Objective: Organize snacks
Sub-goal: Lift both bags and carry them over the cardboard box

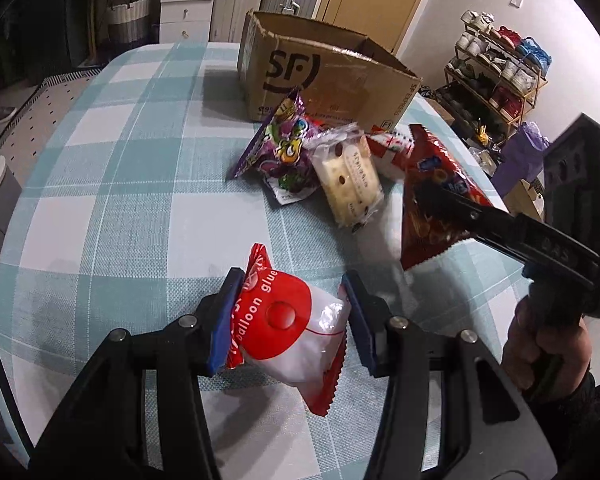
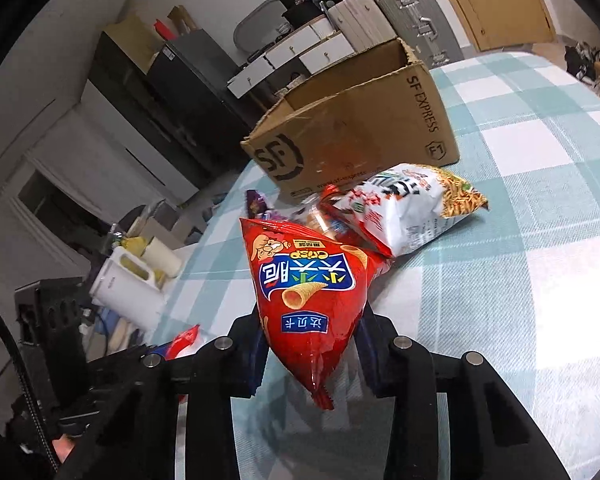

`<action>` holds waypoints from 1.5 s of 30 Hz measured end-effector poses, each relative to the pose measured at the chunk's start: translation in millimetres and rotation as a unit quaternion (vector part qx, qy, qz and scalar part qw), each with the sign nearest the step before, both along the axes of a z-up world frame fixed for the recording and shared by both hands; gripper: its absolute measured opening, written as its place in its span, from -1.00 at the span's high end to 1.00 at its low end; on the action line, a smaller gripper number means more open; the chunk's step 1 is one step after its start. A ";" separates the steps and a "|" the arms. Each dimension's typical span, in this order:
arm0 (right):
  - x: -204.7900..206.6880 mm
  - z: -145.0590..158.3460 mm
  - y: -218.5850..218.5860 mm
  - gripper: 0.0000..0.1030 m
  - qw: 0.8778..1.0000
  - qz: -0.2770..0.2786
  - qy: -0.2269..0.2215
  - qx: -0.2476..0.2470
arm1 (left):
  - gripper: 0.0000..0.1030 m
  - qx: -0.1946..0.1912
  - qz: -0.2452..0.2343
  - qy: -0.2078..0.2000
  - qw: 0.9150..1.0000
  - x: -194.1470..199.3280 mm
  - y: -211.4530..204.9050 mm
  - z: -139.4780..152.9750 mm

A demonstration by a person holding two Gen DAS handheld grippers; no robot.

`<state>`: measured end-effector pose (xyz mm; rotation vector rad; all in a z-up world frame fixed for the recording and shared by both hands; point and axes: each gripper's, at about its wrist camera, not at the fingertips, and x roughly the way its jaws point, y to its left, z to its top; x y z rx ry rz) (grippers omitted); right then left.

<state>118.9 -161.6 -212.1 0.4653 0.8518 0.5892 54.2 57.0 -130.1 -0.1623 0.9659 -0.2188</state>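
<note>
Your left gripper (image 1: 286, 320) is pinching a red and white plastic packet printed "balloon glue" (image 1: 290, 328) between its 2 blue pads, held just above the near part of the bench (image 1: 112, 184) with its teal and white checked cloth. Your right gripper (image 2: 312, 344) is clamped on a shiny red foil bag of cone crisps (image 2: 308, 300), lifted off the cloth at the right. Behind it lie a purple sweet bag (image 1: 276, 140), a clear-wrapped pale biscuit pack (image 1: 350, 176) and a white noodle-snack bag (image 2: 412, 204). The open brown cardboard box marked SF (image 1: 324, 76) stands at the far side, touching the pile.
</note>
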 end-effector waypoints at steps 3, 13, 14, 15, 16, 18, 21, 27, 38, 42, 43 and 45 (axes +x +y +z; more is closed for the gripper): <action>-8.7 11.0 -0.8 0.26 1.000 0.005 -0.016 0.004 | 0.09 -0.003 0.001 -0.008 1.000 0.7 0.2 7.9; -25.6 55.1 -12.3 0.26 0.998 0.002 -0.060 0.005 | 0.09 -0.038 0.008 -0.034 0.999 19.8 6.3 42.8; -26.6 60.8 -12.3 0.26 0.998 0.005 -0.066 0.001 | 0.09 -0.038 0.005 -0.039 0.998 23.2 5.1 48.0; -26.8 65.4 -12.8 0.26 0.997 0.005 -0.071 0.000 | 0.09 -0.038 0.002 -0.044 0.998 26.1 4.4 51.8; -26.9 69.9 -13.8 0.26 0.997 0.002 -0.075 -0.001 | 0.09 -0.039 0.001 -0.048 0.998 28.8 3.8 56.0; -25.4 77.7 -15.2 0.26 0.997 0.001 -0.080 0.002 | 0.09 -0.046 -0.001 -0.055 0.997 36.5 4.1 64.7; -22.2 90.7 -18.1 0.26 0.996 -0.003 -0.094 0.001 | 0.09 -0.047 -0.002 -0.066 0.997 46.2 4.1 75.3; -4.8 118.9 -17.1 0.26 0.993 0.001 -0.118 -0.017 | 0.09 -0.034 -0.016 -0.086 0.996 68.8 -3.9 98.9; 34.6 164.6 -10.0 0.26 0.987 0.015 -0.150 -0.051 | 0.09 -0.006 -0.034 -0.092 0.995 125.8 -22.9 132.8; 57.2 172.5 -7.7 0.26 0.988 0.022 -0.143 -0.057 | 0.09 0.008 -0.038 -0.099 0.994 147.9 -27.6 143.8; 62.9 173.7 -7.1 0.26 0.988 0.022 -0.142 -0.060 | 0.08 0.011 -0.040 -0.100 0.994 154.2 -29.8 145.8; 74.9 177.0 -6.1 0.26 0.987 0.023 -0.142 -0.068 | 0.08 0.015 -0.044 -0.100 0.994 167.5 -32.3 149.8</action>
